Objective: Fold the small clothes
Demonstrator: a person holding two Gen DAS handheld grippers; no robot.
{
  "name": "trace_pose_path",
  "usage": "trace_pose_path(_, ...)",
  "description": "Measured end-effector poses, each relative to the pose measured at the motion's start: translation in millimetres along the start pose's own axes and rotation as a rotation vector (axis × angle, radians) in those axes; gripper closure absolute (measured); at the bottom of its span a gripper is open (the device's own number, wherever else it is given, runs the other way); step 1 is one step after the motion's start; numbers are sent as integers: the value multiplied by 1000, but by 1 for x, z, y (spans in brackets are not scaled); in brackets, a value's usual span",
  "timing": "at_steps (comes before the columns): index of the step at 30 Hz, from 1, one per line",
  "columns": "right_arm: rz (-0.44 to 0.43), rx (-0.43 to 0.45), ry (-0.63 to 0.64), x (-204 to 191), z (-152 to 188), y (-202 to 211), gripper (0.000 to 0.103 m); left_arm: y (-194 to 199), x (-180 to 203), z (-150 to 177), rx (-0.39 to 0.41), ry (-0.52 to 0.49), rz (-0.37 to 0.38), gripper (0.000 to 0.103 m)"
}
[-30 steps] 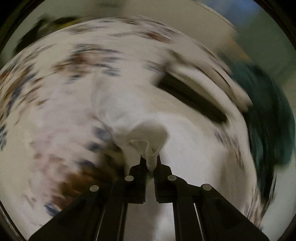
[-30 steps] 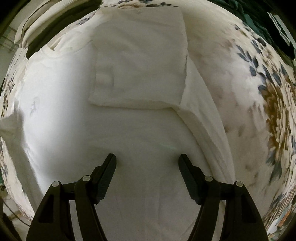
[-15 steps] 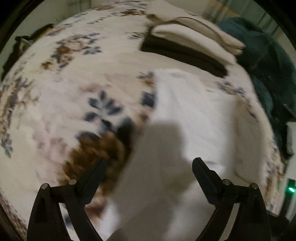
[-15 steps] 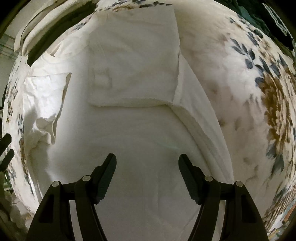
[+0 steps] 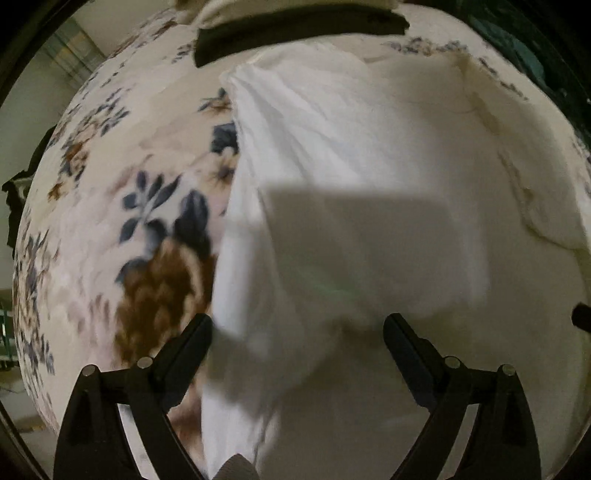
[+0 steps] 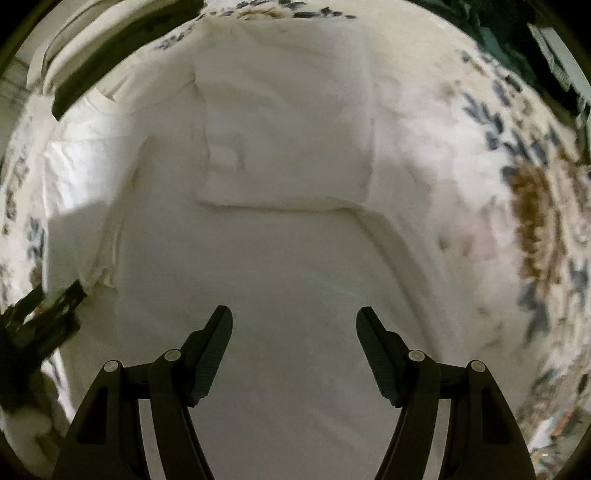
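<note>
Motion blur smears the floral bedspread (image 5: 147,236) and the near edge of the white T-shirt (image 5: 332,229) in the left wrist view. The folded dark garment (image 5: 295,29) is cut off at the top edge. In the right wrist view, the left gripper (image 6: 40,317) is blurred and clipped by the frame, so its jaws are unreadable there.

One white shirt (image 6: 295,258), two tongs (image 6: 294,332)

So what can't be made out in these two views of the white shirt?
- Left wrist view: the white shirt has its near edge blurred by motion, and the hem is cut off at the bottom.
- Right wrist view: the left hand-held gripper is smeared at the frame edge; its jaws are unreadable there.
- Right wrist view: the folded stack is dark and cropped.
</note>
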State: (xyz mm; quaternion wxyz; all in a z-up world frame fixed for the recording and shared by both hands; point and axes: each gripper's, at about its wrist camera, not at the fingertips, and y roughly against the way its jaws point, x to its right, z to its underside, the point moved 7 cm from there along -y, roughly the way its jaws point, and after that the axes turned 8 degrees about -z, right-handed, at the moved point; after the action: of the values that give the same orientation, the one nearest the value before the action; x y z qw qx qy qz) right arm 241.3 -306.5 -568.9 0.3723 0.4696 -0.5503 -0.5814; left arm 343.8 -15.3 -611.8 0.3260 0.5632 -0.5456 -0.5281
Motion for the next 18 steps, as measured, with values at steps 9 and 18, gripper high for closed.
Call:
trace_pose_path(9,140,75,121,-25,-39,49,2,77,-31,5,54,188,-26,7)
trace_pose_path(18,-24,99,286,-37,-47,89,2,162,-11,43,45,321,-188,7)
